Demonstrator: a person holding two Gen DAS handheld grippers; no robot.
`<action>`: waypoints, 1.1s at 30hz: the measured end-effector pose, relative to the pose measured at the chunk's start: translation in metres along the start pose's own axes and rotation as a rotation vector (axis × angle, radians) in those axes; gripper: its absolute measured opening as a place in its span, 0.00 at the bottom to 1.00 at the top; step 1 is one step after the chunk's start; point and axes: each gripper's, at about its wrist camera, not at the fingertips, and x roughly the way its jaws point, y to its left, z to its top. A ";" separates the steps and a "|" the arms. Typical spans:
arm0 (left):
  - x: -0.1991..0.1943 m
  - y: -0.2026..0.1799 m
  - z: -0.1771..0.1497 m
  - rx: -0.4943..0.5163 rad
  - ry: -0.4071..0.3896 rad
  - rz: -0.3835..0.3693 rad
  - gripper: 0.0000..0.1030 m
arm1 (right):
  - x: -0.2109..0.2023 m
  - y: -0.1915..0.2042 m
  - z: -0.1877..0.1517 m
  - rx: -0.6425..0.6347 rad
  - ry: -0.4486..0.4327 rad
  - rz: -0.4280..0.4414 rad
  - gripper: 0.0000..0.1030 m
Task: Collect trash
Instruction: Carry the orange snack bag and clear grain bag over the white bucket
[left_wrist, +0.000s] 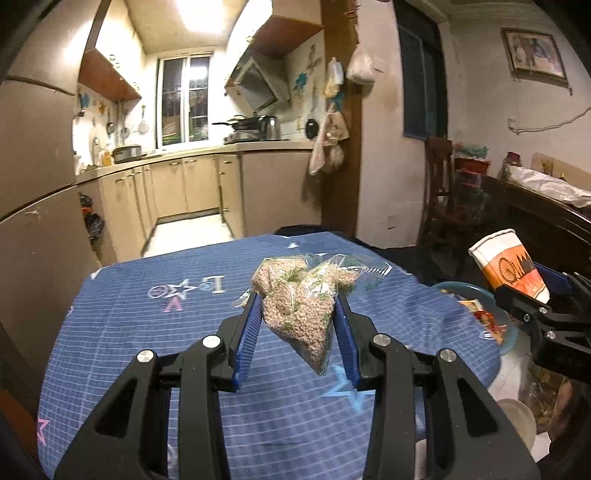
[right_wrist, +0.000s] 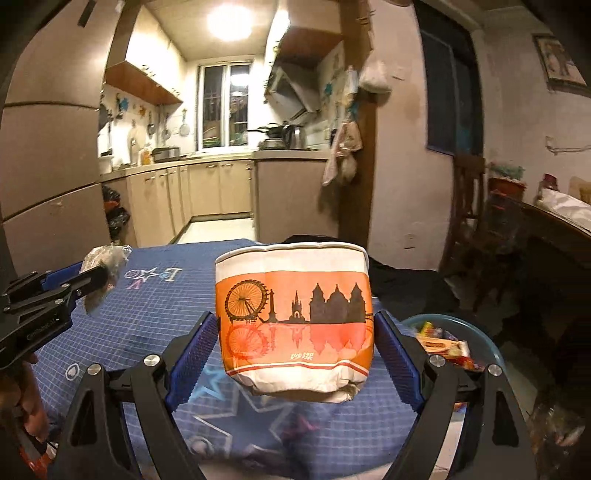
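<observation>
Above the blue star-print tablecloth (left_wrist: 155, 332), both hands carry trash clear of the table. The left gripper (left_wrist: 300, 314) pinches a clear plastic bag of pale pellets (left_wrist: 299, 302) between its blue pads, jaws drawn fairly close against the bag's sides; the bag's pointed lower corner hangs free below the pads, so the grip sits on the bulging middle where the contents give the pads something to bite. In the left wrist view it sits dead centre, with the table edge running off toward 6 o'clock.

The right gripper (right_wrist: 295, 339) clamps a crumpled paper cup (right_wrist: 295, 325) printed in orange with a skyline and wheel. Its jaws stand wide because the cup is wide, and the pads press its flanks; the dented walls and folded base suggest a squeeze firm enough to stop a light, empty thing from slipping. From the left wrist view the same cup shows at 3 o'clock, tilted with its rim toward 11.

At about 4 o'clock in the right wrist view sits a teal-rimmed basin (right_wrist: 491, 347) with bright wrappers in it, probably the collecting bin, though only part of it shows. Both items look ready to be carried there, the cup being nearer. A person's hand (right_wrist: 26, 406) grips the left tool's handle at 8 o'clock.
</observation>
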 end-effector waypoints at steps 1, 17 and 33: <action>0.000 -0.007 0.001 0.005 0.000 -0.011 0.36 | -0.008 -0.010 -0.001 0.009 -0.002 -0.014 0.83; 0.001 -0.172 -0.013 0.133 0.029 -0.273 0.36 | -0.107 -0.183 -0.068 0.168 0.049 -0.255 0.83; 0.039 -0.318 -0.081 0.267 0.237 -0.486 0.36 | -0.126 -0.326 -0.189 0.353 0.285 -0.376 0.83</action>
